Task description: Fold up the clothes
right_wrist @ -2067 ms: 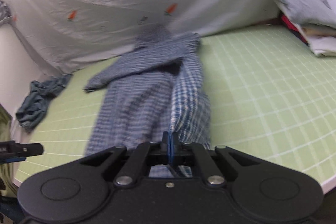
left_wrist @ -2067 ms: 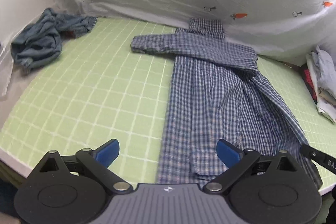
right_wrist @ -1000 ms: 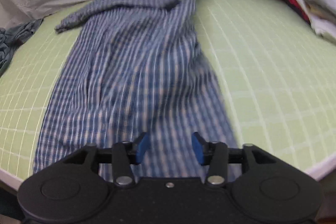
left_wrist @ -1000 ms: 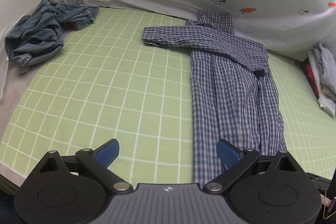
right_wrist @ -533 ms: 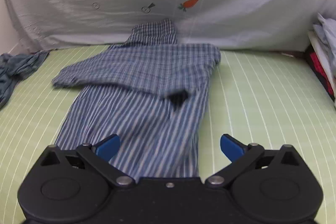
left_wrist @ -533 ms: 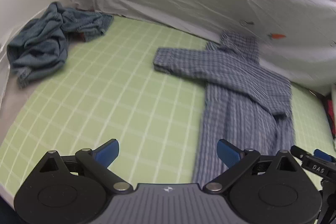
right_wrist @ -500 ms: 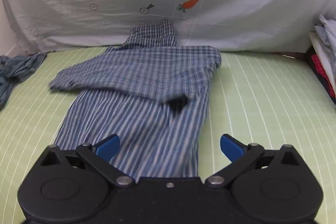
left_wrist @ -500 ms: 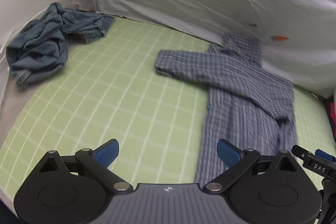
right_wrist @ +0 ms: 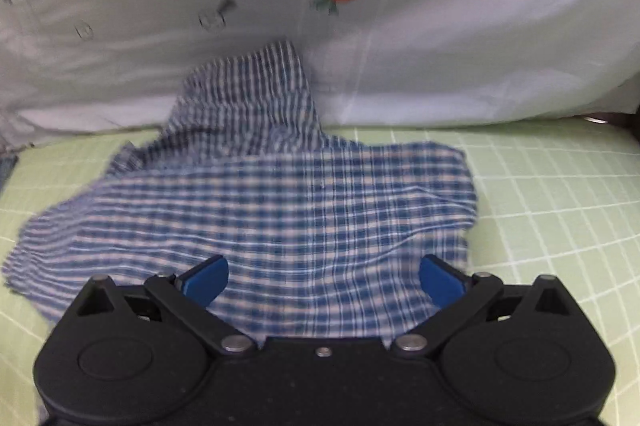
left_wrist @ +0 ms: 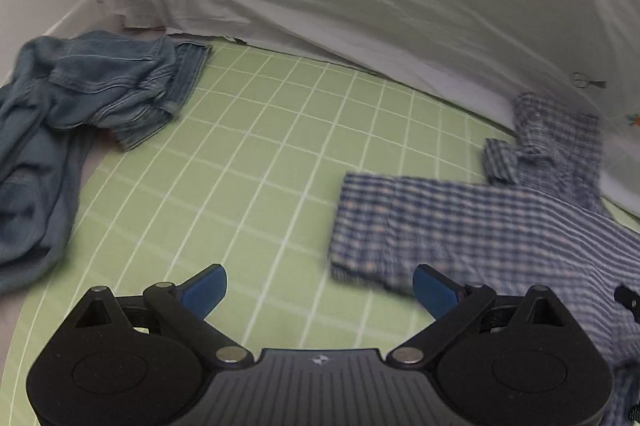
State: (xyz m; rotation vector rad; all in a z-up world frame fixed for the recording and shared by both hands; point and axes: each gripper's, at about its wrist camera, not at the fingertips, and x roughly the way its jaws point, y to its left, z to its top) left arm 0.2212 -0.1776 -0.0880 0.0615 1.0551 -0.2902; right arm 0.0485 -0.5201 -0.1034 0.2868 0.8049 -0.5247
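left tool (left_wrist: 320, 284) level, pointing forward, its blue fingertips (left_wrist: 206, 282) spread wide with nothing between them; right tool (right_wrist: 323, 276) likewise level, its jaws fully parted and empty

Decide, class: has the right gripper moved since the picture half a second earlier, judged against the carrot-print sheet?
Yes. The right gripper has moved forward, toward the carrot-print sheet: its carrot and the plaid shirt collar now loom much larger. Jaws remain wide open.
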